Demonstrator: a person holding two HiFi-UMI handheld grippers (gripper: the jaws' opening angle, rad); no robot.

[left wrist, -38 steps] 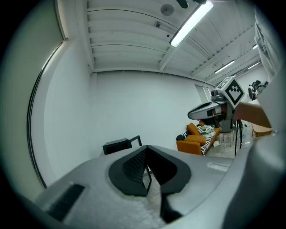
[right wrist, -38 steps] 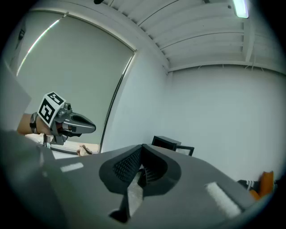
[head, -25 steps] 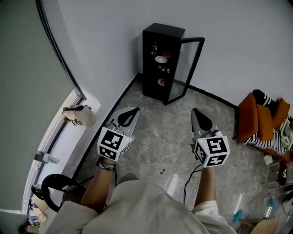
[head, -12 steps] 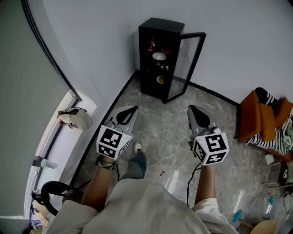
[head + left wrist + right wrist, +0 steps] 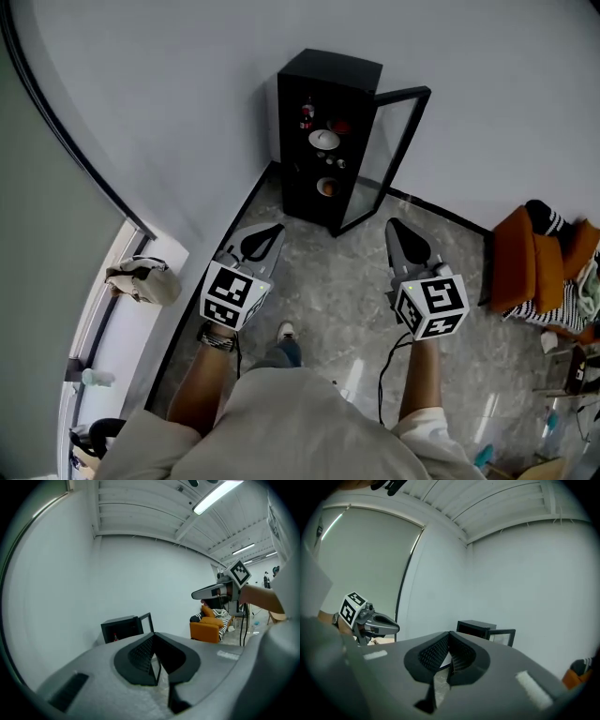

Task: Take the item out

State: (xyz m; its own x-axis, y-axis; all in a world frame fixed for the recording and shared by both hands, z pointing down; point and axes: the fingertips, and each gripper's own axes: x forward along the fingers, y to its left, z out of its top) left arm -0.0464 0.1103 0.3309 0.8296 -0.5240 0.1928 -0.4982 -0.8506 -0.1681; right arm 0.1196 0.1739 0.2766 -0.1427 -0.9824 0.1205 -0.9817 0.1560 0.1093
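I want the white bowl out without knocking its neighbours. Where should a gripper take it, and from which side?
Probably the near rim, one jaw inside, one outside: the white bowl looks wide and shallow. Come straight in through the open front of the cabinet, keeping left of the swung-out glass door.
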